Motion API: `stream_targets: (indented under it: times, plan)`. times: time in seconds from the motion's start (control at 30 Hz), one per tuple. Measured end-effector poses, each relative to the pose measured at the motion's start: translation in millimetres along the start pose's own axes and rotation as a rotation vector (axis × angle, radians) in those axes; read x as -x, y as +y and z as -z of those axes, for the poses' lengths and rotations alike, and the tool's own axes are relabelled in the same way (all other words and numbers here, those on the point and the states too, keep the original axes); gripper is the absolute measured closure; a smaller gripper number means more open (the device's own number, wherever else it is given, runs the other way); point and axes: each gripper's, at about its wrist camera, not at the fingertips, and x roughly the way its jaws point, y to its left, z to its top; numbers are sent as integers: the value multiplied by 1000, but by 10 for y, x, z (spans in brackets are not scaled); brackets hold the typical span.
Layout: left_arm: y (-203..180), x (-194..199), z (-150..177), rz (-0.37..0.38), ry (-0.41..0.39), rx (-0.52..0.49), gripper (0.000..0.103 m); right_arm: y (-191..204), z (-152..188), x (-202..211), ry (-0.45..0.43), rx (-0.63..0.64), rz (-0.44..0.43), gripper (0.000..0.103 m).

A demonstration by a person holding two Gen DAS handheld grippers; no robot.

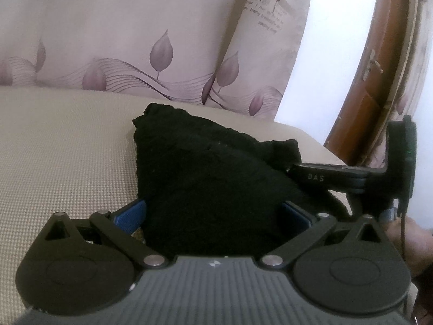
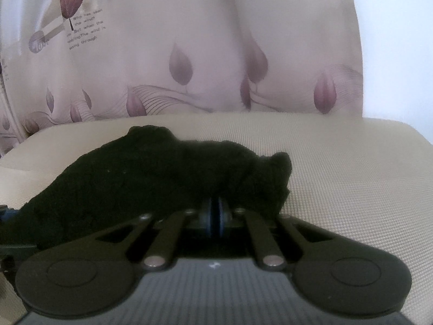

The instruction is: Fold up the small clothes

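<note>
Beige woven desk (image 2: 338,168) before leaf-print curtain (image 2: 189,40); black garment (image 1: 205,170) bunched, folding barely begun; left claw (image 1: 212,214) spread around cloth; right claw (image 2: 215,218) clenched on garment edge.

Garment (image 2: 151,178) on cushion (image 2: 338,168), curtain (image 2: 189,54) apparently behind.

Beige woven cushion (image 2: 338,162) under fingers; leaf-print curtain (image 2: 205,54) w/ text beyond tips, brown wood frame (image 1: 379,62) far right, bright daylight.
</note>
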Motion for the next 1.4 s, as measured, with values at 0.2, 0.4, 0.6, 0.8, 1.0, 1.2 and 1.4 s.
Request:
stream_targets:
  times: [0.2,0.4,0.6,0.8,1.0,1.2,1.4]
  plan:
    - [30,-37,-22,-17,28,18,0,-3,-9,-16,1,1,-2,97]
    - [-87,173,-70,-120,25,-51,0,-4,41,605,-131,-127,-31,63]
    - [-250,261,-229,-212,39,-153,0,100,222,1229,-224,-57,-9,0]
    - [-207,41,-412,-227,84,-175,0,-169,54,1080,-97,-79,-3,0]
    - [-51,-317,-560,-154,164,-145,0,-373,16,632,37,-133,-61,0]
    - [172,-619,-641,5,252,-39,0,-418,25,237,142,-168,-149,0]
    - [265,-809,-622,70,273,23,13,-307,-26,48,164,-148,-216,35]
